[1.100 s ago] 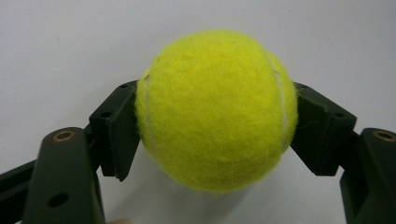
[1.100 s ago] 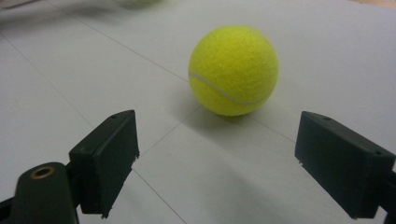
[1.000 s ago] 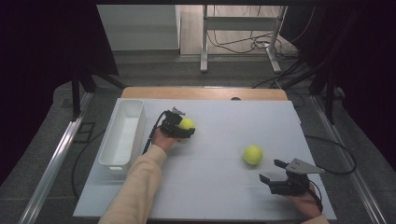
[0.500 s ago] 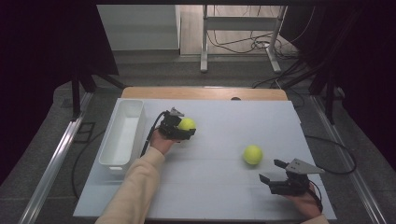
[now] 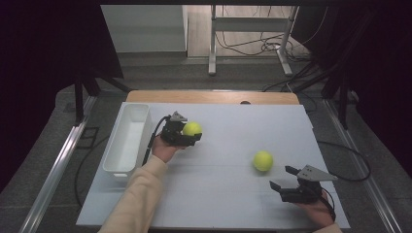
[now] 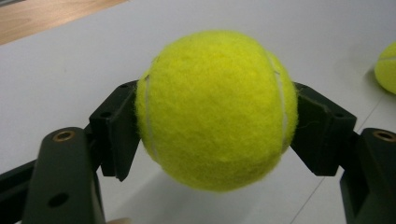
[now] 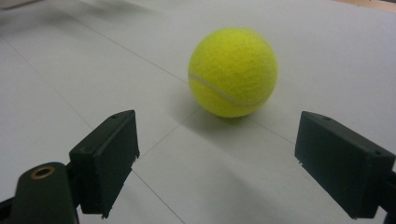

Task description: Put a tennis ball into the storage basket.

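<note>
Gripping one tennis ball (image 6: pixel 216 109), the left gripper (image 5: pixel 187 137) holds it off the table (image 5: pixel 228 204).
Right gripper (image 7: pixel 217 163) gapes wide, second ball (image 7: pixel 233 71) lying just beyond its fingertips.

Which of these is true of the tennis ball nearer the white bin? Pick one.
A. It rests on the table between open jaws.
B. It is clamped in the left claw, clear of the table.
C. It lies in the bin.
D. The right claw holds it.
B: in the left gripper view the left claw has both pads pressed on the tennis ball, with a shadow on the table beneath it.
</note>
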### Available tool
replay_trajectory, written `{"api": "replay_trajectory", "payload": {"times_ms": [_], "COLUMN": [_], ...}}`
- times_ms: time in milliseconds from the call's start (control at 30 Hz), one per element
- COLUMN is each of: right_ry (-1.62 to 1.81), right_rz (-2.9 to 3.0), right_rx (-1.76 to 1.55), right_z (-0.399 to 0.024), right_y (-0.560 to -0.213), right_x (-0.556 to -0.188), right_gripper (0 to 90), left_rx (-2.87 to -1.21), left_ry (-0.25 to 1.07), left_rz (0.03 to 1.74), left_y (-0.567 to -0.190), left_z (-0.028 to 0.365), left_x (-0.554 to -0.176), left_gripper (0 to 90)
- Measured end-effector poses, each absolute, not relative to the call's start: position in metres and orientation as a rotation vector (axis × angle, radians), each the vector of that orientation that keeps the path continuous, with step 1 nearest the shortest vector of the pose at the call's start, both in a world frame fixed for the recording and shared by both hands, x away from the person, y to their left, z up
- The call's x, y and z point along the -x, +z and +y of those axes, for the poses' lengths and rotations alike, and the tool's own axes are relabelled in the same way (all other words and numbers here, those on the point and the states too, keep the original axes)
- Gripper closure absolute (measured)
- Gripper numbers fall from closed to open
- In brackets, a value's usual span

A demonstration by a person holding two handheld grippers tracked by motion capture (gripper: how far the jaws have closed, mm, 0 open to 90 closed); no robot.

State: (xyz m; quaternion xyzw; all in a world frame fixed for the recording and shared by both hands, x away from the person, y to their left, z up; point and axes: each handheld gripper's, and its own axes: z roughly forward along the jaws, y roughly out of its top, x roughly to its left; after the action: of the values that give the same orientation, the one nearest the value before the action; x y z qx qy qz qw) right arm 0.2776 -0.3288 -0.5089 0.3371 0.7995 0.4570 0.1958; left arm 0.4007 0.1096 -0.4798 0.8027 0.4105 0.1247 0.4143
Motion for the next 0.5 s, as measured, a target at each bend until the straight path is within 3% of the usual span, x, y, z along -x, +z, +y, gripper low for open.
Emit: {"api": "replay_trajectory", "payload": {"times_ms": [500], "right_ry": [1.276], "right_rz": [2.239], "right_rx": [-0.944], "right_z": [-0.329], "right_y": [-0.509], "right_x": [-0.277], "right_gripper": [14.3], "left_rx": [-1.978], "left_ry": [0.299], "left_rz": [1.003], "left_y": [-0.469], "left_z": [0.119], "left_x": [-0.391], "left_gripper": [26.0]}}
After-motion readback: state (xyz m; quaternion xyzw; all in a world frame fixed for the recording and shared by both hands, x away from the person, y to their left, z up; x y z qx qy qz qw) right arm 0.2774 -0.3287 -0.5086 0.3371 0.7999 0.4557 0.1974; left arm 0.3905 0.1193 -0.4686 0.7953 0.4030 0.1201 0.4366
